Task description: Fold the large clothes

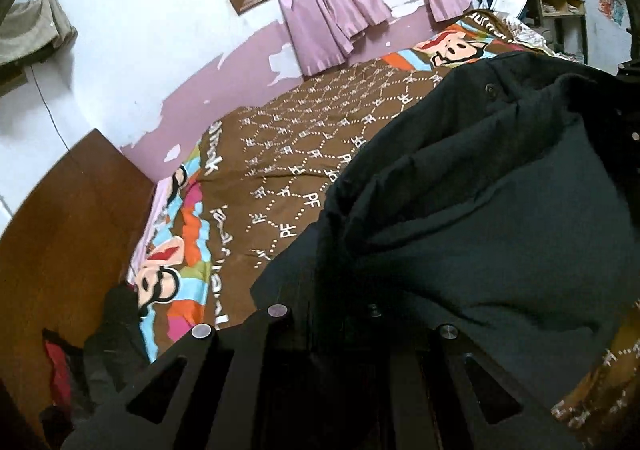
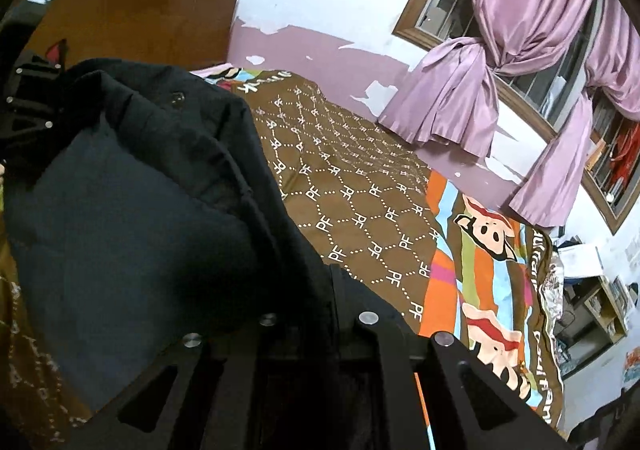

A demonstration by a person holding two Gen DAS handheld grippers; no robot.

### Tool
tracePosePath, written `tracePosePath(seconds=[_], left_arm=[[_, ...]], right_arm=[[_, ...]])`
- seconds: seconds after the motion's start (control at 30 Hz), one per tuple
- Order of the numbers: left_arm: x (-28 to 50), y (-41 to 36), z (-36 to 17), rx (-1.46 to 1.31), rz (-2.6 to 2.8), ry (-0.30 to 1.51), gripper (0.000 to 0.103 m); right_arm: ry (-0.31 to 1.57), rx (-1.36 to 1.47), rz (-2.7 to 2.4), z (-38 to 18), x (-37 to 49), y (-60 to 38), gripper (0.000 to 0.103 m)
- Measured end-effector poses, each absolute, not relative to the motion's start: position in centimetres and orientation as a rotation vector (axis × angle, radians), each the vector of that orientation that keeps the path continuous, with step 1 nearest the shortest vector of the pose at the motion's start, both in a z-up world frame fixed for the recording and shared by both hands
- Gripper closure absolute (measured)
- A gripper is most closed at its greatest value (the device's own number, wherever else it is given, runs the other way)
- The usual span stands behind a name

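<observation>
A large black coat with snap buttons hangs bunched between my two grippers above the bed. In the left wrist view it fills the right half, and my left gripper is shut on its edge, with the fingertips buried in the cloth. From the right wrist the same coat fills the left half. My right gripper is shut on its other edge, fingertips also hidden. Each view catches the other gripper's black frame at its outer rim.
Below lies a bed with a brown patterned cover and cartoon borders. A wooden headboard stands at one end, with dark clothes piled by it. Pink curtains hang at the barred window. A cluttered shelf stands past the bed's foot.
</observation>
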State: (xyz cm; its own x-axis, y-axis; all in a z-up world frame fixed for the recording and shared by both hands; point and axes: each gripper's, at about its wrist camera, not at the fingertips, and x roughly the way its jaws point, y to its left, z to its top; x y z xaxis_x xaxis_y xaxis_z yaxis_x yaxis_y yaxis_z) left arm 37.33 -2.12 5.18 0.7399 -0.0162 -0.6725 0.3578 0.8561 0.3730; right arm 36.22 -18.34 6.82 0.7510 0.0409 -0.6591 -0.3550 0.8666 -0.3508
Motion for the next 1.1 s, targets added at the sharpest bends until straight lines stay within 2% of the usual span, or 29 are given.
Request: tracePosePath(seconds=[0.23,0.37,0.43,0.47,0.53,0.57,0.63,0.7,0.73,0.9,1.1], left_arm=[[42.2,-1.8,0.8,0.461,-0.236,0.75,0.093],[42.7,-1.5,0.0,0.433,-0.244,0.745,0.092],[42.8,-1.1,0.1,0.417,-0.25,0.747,0.089],[42.9,-1.3,0.1,0.41,-0.247,0.747,0.086],[43.0,-0.7,0.3,0.381,-0.222,0.739,0.067],[43.1,-0.7,0.4,0.367,-0.213,0.735,0.061],[42.7,0.1,1.1,0.311,-0.22,0.715,0.041],[42.2,0.9,2.1,0.252,-0.221,0.679,0.03],[41.8,1.3,2.6,0.223,-0.218,0.66,0.024],[40.3,2.8,5.5,0.093,-0.191,0.56,0.015],[38.2,4.7,7.9,0.013,-0.213,0.462,0.012]], right_arm=[[0.711,-0.51,0.223,3.6,39.6,-19.0,0.092],[0.722,-0.468,0.234,2.0,40.8,-19.4,0.089],[0.714,-0.463,0.229,1.6,41.1,-19.4,0.082],[0.707,-0.456,0.215,1.5,41.1,-19.5,0.076],[0.696,-0.432,0.188,1.6,41.1,-19.9,0.058],[0.689,-0.409,0.178,1.9,41.1,-20.3,0.045],[0.667,-0.362,0.185,2.8,40.8,-21.0,0.038],[0.642,-0.331,0.183,3.7,40.2,-21.5,0.024],[0.627,-0.32,0.181,4.1,40.1,-21.7,0.021],[0.555,-0.179,0.176,6.5,38.4,-23.3,0.003],[0.547,-0.084,0.218,8.0,36.3,-24.0,0.0]])
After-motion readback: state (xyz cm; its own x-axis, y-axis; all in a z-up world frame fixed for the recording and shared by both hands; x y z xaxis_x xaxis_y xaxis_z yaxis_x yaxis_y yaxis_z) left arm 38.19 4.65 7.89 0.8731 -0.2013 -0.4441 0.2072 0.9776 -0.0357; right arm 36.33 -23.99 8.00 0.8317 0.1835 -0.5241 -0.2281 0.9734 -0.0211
